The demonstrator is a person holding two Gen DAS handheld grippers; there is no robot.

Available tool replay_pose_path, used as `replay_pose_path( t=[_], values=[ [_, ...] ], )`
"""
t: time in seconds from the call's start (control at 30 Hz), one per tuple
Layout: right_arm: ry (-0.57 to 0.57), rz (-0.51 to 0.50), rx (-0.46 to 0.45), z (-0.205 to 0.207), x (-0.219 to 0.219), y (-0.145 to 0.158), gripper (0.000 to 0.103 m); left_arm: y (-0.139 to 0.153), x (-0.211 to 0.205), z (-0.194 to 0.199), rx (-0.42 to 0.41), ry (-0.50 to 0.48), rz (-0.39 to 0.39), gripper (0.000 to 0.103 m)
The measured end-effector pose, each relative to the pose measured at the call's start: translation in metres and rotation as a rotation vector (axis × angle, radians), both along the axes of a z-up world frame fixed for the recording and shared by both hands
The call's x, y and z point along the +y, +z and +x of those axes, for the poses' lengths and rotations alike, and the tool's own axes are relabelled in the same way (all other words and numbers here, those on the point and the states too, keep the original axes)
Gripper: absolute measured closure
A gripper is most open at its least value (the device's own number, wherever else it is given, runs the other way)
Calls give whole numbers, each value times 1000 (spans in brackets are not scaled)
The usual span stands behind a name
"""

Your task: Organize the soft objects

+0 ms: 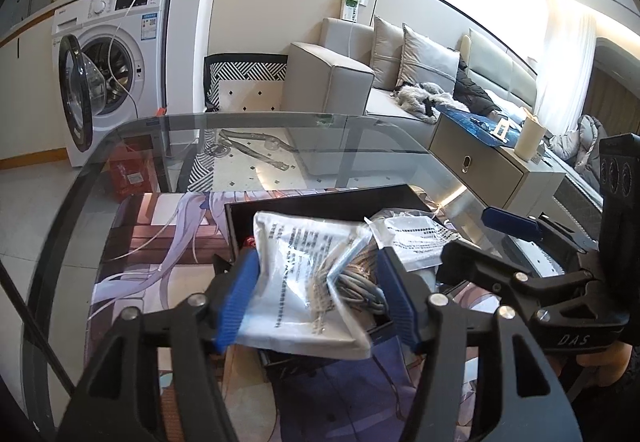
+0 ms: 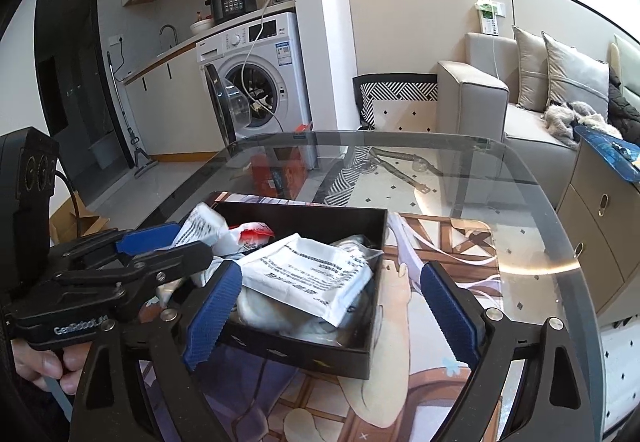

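While our left gripper (image 1: 316, 298) stands half open around a white printed packet (image 1: 304, 282), that packet lies over the black tray (image 2: 304, 217). Our right gripper (image 2: 332, 306) hangs wide open, holding nothing, astride the tray's near corner.

Open washing machine (image 1: 108, 69) left, grey sofa (image 1: 360, 73) behind glass table (image 1: 280, 129).

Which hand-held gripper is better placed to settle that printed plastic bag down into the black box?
Probably the left hand-held gripper: the printed bag already sits between its blue fingers, over the black box. The right hand-held gripper straddles the box's corner, open, with nothing gripped.
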State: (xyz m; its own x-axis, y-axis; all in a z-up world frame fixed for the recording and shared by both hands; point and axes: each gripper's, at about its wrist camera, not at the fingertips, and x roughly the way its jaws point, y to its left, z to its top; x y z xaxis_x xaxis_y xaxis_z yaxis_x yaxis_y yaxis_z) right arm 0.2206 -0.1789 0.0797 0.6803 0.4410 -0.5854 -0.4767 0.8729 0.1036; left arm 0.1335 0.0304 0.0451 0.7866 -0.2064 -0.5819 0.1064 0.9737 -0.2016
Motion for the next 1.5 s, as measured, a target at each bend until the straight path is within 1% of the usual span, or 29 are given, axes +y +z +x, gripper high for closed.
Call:
replay_pose_path(
  t=[0.03, 0.1, 0.17, 0.3, 0.5, 0.63, 0.87, 1.0, 1.2, 1.5],
  values=[
    [-6, 5, -4, -2, -3, 0, 10, 1, 0, -1, 0, -2, 4, 37],
    [-9, 9, -9, -4, -4, -1, 8, 2, 1, -4, -9, -7, -1, 18],
    [-13, 5, -13, -7, -7, -2, 8, 4, 2, -10, -37, -7, -3, 8],
    [-17, 8, -19, -13, -13, -4, 7, 6, 2, -18, -66, -16, 7, 0],
    [-2, 17, -40, -21, -13, -6, 1, 6, 2, -30, -98, -3, 46, 0],
    [10, 23, -60, -28, -12, -8, 1, 6, 4, -41, -129, 21, 71, 0],
    [23, 24, -109, -40, -13, -13, 1, 1, 7, -52, -153, 77, 125, 0],
    [36, 13, -156, -48, -11, -13, 1, -5, 13, -55, -165, 109, 125, 0],
    [52, 3, -188, -54, -6, -14, 1, -12, 15, -50, -158, 155, 141, 0],
    [55, 9, -207, -57, -4, -19, 1, -21, 21, -51, -173, 194, 125, 0]
  ],
)
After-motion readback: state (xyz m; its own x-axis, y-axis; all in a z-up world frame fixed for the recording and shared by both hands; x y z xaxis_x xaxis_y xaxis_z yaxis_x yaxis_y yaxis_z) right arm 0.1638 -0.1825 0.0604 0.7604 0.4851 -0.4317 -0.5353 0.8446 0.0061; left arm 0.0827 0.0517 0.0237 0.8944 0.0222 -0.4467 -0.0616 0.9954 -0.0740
